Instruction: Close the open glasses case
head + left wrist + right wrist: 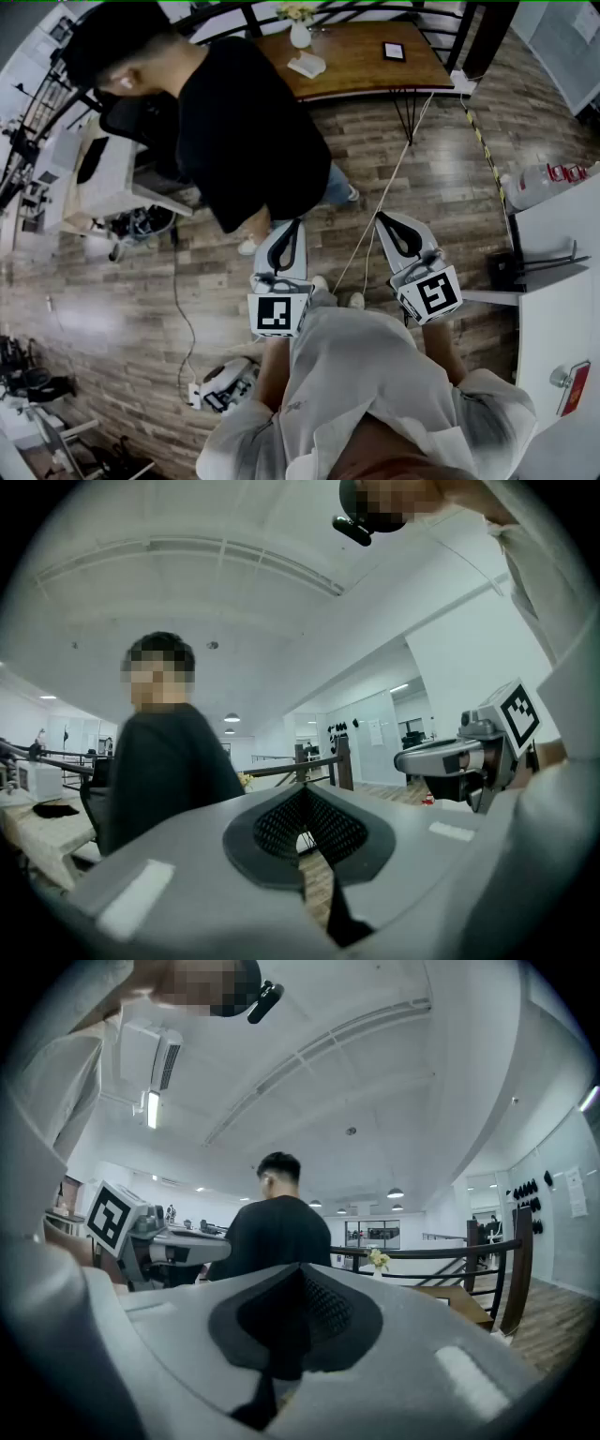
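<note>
Cable [389,187] only in head view; left gripper [300,790], right gripper [300,1267] closed.

Diffuse ceiling light is filling all views; a strip lamp [152,1108] is glowing upper left in the right gripper view. Glare is whitening the floor [89,323] at the head view's left. Fisheye curvature is bending edges; black vignettes are ringing both gripper views.
</note>
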Tool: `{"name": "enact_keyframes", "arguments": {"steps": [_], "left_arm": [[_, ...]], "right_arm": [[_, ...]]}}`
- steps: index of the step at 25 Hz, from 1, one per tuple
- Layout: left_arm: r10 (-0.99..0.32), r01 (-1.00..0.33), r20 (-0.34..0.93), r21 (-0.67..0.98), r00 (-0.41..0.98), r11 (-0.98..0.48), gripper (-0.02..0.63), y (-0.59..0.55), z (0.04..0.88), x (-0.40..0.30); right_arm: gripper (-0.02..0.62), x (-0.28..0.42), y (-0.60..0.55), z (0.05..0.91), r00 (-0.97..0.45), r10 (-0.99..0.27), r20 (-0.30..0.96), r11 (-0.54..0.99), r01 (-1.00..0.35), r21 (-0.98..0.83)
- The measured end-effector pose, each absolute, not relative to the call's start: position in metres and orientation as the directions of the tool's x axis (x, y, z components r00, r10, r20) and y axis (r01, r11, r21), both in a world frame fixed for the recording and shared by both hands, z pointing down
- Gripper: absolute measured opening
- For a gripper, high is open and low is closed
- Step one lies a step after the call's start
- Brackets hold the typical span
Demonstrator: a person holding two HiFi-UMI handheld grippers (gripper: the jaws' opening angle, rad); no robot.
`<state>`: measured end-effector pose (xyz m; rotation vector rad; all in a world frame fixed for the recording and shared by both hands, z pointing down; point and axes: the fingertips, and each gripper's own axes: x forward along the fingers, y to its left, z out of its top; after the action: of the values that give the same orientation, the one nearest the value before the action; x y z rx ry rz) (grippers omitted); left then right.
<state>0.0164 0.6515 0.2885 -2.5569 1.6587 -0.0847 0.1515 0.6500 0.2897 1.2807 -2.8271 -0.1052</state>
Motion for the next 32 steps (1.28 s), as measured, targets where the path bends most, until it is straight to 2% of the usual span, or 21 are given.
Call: {"name": "enact_keyframes", "arguments": {"steps": [15, 32], "left_arm": [[-0.917, -0.911, 0.003, -0.116, 0.398, -0.396, 0.019, 0.588, 0.311, 0.019], [-0.904, -0.899, 0.029, -0.095, 0.426, -0.427, 0.018, 0.420, 0.319, -0.039]], "right_arm": [[0.005, 0.158, 0.580, 0.313, -0.630, -0.776, 0.035, 0.631, -0.775, 0.049], [0.003, 0.092, 0.415, 0.326, -0.613, -0.784, 0.094, 0.618, -0.785, 0.038]]}}
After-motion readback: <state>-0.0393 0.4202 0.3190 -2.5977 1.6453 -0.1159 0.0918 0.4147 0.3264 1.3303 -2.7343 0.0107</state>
